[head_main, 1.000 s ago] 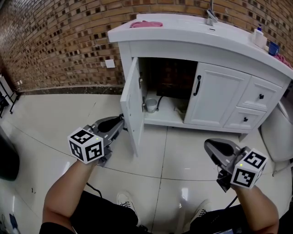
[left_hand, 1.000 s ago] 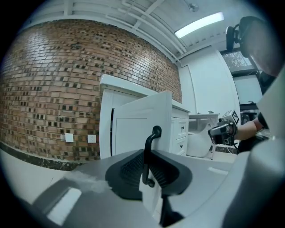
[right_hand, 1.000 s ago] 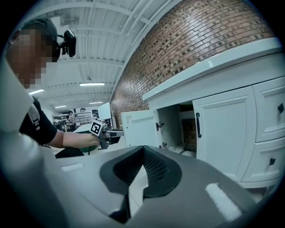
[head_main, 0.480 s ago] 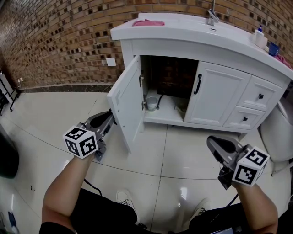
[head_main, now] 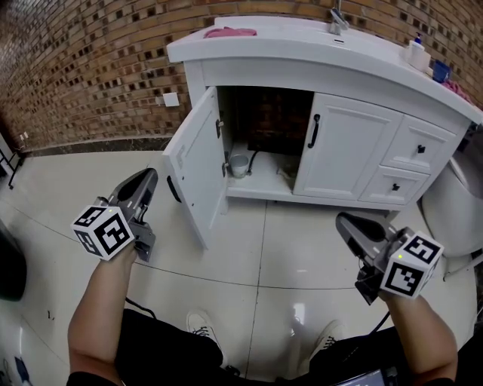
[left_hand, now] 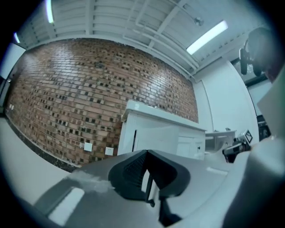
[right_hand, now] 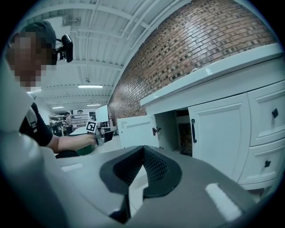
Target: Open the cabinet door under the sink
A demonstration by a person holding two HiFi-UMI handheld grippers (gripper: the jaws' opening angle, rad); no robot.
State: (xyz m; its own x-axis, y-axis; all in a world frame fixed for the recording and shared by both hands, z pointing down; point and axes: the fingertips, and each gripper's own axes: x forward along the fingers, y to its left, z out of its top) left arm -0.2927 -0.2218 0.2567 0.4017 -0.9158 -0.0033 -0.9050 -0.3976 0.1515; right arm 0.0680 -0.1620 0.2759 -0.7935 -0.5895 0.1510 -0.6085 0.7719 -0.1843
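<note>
Shoes (head_main: 202,327): pale pair on the floor between the forearms; only the head view shows them.
Left tool (head_main: 148,175): held beside the open door's outer face, apart from it. In its own view the left tool (left_hand: 144,151) has its tips pressed together, having just been closing, with nothing between them.
Right tool (head_main: 344,221): over bare floor in front of the drawers, well apart from the cabinet. In its own view the right tool (right_hand: 142,148) has its tips pressed together and is empty.
Floor (head_main: 264,249): glossy pale tile.
Cabinet door (head_main: 195,158): left leaf under the sink, swung wide open, free edge toward the person. The right tool's view shows the cabinet door (right_hand: 133,129) from its inner face, with a hinge (right_hand: 156,131).
Door handle (head_main: 173,188): dark bar on the outer face; it shows in the head view but not in the right tool's view.
Cabinet interior (head_main: 268,128): dark, with a small metal pot (head_main: 238,164) on its floor.
Closed door (head_main: 343,154): right leaf, shut, with a dark handle.
Drawers (head_main: 419,147): two, stacked and shut.
Bench (head_main: 302,53): white top carrying a pink cloth (head_main: 230,32), a tap (head_main: 337,19) and a bottle (head_main: 414,53).
Brick wall (head_main: 75,68): behind the cabinet, with a pale plate (head_main: 172,99).
Ceiling lights (left_hand: 209,36): strips, seen only in the two tool views.
</note>
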